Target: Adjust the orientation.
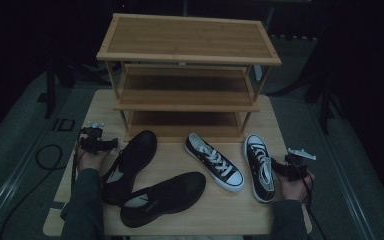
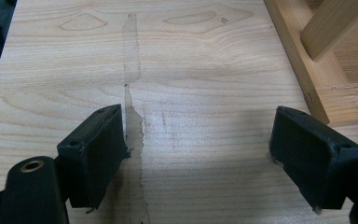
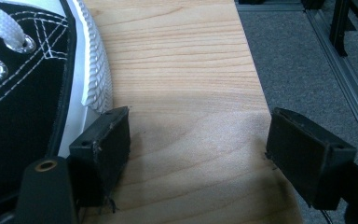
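High view: dim and underexposed, with a bluish-grey cast. The surroundings beyond the table [image 1: 260, 210] are lost in near-black; the floor is barely made out. The rack [image 1: 187, 75] is lit best on its top shelf, so light is judged to fall from above; the lower shelves are shadowed. Detail in the black shoes [image 1: 150, 175] is swallowed, and fine edges are rendered soft and slightly grainy.

Left gripper view: far brighter, warm, evenly lit. Wood grain is seen sharply. A soft shadow band is cast across the wood ahead of the jaws, and a pale sheen is noted between them.

Right gripper view: similarly bright. The sneaker [image 3: 32, 70] stitching is crisp, and the jaws at the bottom edge are slightly soft.
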`<state>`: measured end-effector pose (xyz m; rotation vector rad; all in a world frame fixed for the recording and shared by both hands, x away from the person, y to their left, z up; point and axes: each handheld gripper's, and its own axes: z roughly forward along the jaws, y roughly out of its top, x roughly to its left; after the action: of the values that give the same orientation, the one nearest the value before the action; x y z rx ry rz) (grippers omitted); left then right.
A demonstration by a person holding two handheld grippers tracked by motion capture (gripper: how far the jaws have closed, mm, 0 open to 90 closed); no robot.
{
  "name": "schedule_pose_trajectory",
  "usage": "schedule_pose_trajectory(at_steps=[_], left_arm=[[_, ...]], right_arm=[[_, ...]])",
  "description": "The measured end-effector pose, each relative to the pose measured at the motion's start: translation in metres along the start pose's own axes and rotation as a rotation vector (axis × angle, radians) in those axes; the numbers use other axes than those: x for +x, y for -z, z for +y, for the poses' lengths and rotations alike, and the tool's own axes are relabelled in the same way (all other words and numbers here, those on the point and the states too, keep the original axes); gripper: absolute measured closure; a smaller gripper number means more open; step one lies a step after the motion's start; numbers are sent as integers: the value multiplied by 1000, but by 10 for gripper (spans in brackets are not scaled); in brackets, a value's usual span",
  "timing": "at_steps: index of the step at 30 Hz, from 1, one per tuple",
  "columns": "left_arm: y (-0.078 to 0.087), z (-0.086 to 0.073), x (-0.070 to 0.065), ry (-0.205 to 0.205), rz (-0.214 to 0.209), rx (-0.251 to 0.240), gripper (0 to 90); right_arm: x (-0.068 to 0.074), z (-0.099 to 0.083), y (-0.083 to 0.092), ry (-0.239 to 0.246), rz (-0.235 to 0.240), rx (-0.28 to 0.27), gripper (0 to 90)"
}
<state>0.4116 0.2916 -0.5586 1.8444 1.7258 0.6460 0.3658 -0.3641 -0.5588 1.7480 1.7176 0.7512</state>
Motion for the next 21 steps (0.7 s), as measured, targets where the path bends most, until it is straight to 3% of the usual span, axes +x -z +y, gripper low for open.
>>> schedule_pose_trajectory(at_steps=[9,15,21], left_arm=[[1,-3,1,-9,-8,-24,187],[3,-4,3,-7,-5,-19,252],[9,-4,7,-1,-2,-4,397]], right_arm=[[1,0,0,7,6,-4,249],[1,0,1,18,17,-10,272],[1,0,1,17,17,-10,271]])
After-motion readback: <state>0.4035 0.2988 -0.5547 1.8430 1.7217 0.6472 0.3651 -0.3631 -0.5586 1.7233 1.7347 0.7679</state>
